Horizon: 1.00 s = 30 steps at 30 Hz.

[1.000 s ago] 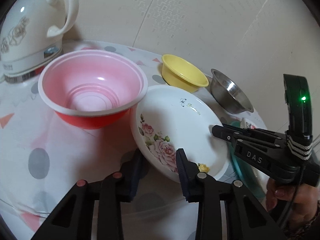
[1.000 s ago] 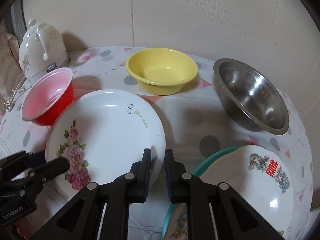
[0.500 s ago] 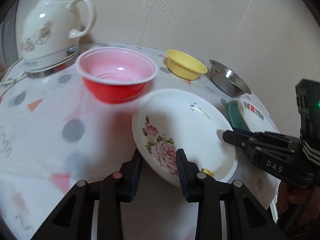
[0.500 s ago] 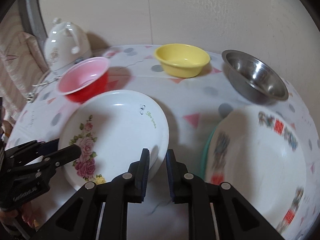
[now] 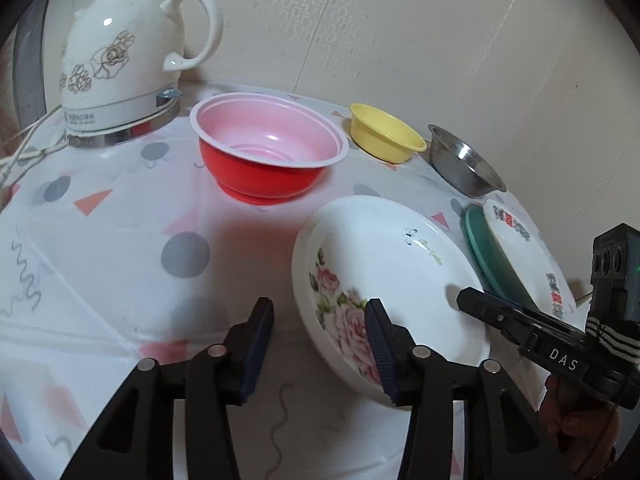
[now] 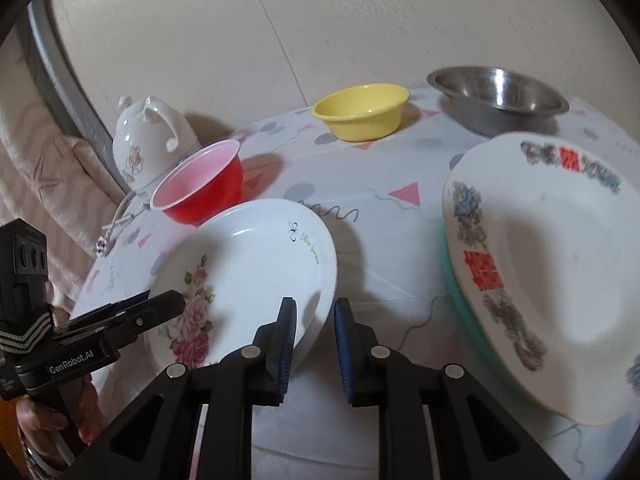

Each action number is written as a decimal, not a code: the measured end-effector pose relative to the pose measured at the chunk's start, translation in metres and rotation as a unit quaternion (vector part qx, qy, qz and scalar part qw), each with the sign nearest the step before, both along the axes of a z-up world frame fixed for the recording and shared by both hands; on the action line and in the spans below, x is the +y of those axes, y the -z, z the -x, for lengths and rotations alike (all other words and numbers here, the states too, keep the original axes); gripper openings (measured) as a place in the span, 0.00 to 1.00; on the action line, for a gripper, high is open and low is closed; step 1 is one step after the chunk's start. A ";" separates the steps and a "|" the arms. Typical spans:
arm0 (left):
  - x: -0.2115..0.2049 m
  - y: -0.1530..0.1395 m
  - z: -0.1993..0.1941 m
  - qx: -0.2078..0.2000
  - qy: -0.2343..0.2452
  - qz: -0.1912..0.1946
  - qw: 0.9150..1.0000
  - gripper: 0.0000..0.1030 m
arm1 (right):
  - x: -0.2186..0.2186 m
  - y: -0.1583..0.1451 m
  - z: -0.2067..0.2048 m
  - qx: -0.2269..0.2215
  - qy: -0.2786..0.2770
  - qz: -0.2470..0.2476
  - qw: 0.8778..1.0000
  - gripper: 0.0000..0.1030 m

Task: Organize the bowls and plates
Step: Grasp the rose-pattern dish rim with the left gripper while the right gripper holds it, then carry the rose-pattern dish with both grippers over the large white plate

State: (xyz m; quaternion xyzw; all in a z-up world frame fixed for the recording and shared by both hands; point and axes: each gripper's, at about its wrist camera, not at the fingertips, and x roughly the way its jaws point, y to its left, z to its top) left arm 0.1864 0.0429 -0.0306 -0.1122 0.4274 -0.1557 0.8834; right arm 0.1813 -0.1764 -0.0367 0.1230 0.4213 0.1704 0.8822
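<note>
Left wrist view: left gripper [image 5: 320, 344], jaws opening, straddles the white rose-patterned plate's [image 5: 392, 264] near rim. Right gripper [image 6: 315, 336], slightly parted, brackets its right rim unclamped.

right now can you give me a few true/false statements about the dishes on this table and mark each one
1. The rose plate lies flat on the table. False: it is tilted, with one edge raised.
2. The red bowl sits in front of a white kettle. True.
3. The yellow bowl is stacked inside the steel bowl. False: they stand side by side, apart.
4. The plate with red characters rests on a green plate. True.
5. The left gripper has the rose plate's rim between its fingers. True; its jaws are opening.
6. The red bowl holds food. False: it is empty.
</note>
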 end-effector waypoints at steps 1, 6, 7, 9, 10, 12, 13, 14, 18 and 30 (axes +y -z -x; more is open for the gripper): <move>-0.002 0.000 -0.002 0.000 0.006 -0.001 1.000 0.48 | -0.001 0.002 -0.003 0.005 0.002 -0.009 1.000 0.19; -0.014 -0.001 -0.005 -0.009 0.031 -0.047 0.998 0.37 | 0.008 0.004 -0.005 0.000 0.000 0.001 1.000 0.19; -0.017 -0.001 -0.005 -0.014 0.038 -0.055 0.998 0.33 | 0.011 0.004 -0.004 -0.006 -0.003 0.013 1.000 0.19; -0.020 0.000 -0.004 -0.019 0.049 -0.068 0.996 0.33 | 0.017 0.002 -0.002 -0.016 -0.002 0.038 0.999 0.19; -0.019 0.000 -0.004 -0.020 0.051 -0.066 0.996 0.33 | 0.016 0.002 -0.001 -0.017 -0.002 0.040 0.999 0.19; -0.016 0.000 -0.004 -0.019 0.053 -0.050 0.997 0.33 | 0.016 0.002 0.000 -0.021 -0.005 0.044 0.999 0.19; -0.015 -0.001 -0.002 -0.021 0.053 -0.045 0.997 0.33 | 0.016 0.001 0.002 -0.025 -0.006 0.048 0.999 0.19; -0.017 -0.003 0.001 -0.027 0.054 -0.046 0.997 0.33 | 0.017 0.001 0.004 -0.029 -0.007 0.055 0.998 0.19; -0.024 -0.010 0.012 -0.049 0.052 -0.057 0.996 0.33 | 0.012 -0.004 0.014 -0.038 -0.003 0.059 0.998 0.19; -0.058 -0.031 0.038 -0.078 0.073 -0.047 0.993 0.33 | -0.026 -0.025 0.049 -0.059 0.033 0.026 0.997 0.19</move>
